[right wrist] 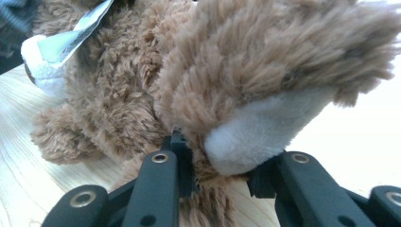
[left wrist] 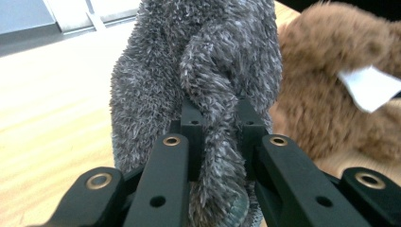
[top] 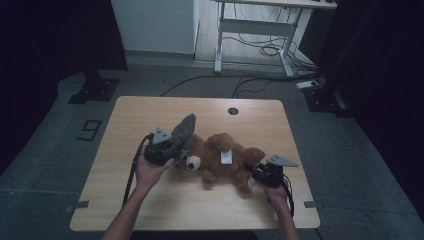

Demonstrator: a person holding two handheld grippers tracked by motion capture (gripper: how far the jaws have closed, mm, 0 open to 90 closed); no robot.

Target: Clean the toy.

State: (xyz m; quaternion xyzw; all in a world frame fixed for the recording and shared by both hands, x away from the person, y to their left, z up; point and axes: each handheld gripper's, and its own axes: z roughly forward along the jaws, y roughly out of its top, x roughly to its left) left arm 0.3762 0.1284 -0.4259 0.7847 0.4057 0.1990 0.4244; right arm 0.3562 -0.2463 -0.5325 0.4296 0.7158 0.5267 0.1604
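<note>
The left gripper (left wrist: 217,127) pinches the grey fuzzy hat (left wrist: 198,71) and the right gripper (right wrist: 220,165) clamps the teddy bear's foot (right wrist: 255,127), so the hat seems not yet on its head.

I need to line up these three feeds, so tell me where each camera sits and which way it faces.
High view: above the person's side, looking forward and down on the table; both forearms, left gripper, right gripper.
Left gripper view: rides the left gripper, its jaws clamped on the grey fuzzy hat.
Right gripper view: rides the right gripper, its jaws shut on the teddy bear's foot.
Shared: all show the teddy bear.
</note>
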